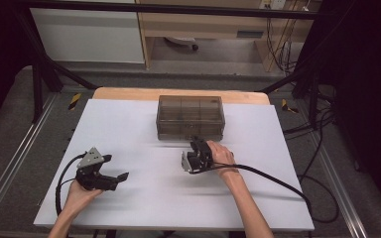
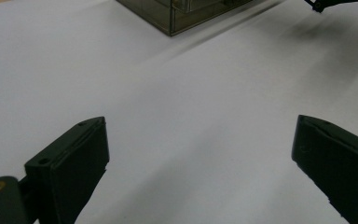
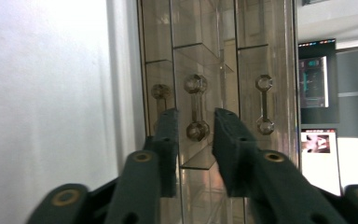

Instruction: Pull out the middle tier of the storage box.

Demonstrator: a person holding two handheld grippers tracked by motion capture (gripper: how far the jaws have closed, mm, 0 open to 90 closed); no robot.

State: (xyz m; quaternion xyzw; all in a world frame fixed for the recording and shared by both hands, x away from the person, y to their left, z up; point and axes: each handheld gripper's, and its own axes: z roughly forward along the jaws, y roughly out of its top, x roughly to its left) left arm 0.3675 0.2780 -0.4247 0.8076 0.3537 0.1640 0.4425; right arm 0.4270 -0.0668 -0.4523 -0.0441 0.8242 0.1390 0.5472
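Note:
A smoky clear box of small drawers (image 1: 190,117) stands at the middle back of the white table (image 1: 129,124). My right gripper (image 1: 197,145) is at the box's front face, turned on its side. In the right gripper view its jaws (image 3: 195,114) stand either side of a drawer's bar handle (image 3: 196,109), with a gap showing on both sides, so they are open around it. Two other handles (image 3: 264,105) sit on neighbouring drawers. My left gripper (image 1: 116,166) rests low over the table at the front left, jaws wide open (image 2: 200,123) with nothing between them.
The box's corner (image 2: 186,11) lies far ahead of the left gripper, across bare white surface. A black cable (image 1: 278,181) trails from the right gripper over the table's right side. A wooden table edge (image 1: 129,93) shows behind the white sheet. Dark frame bars and floor cables surround the table.

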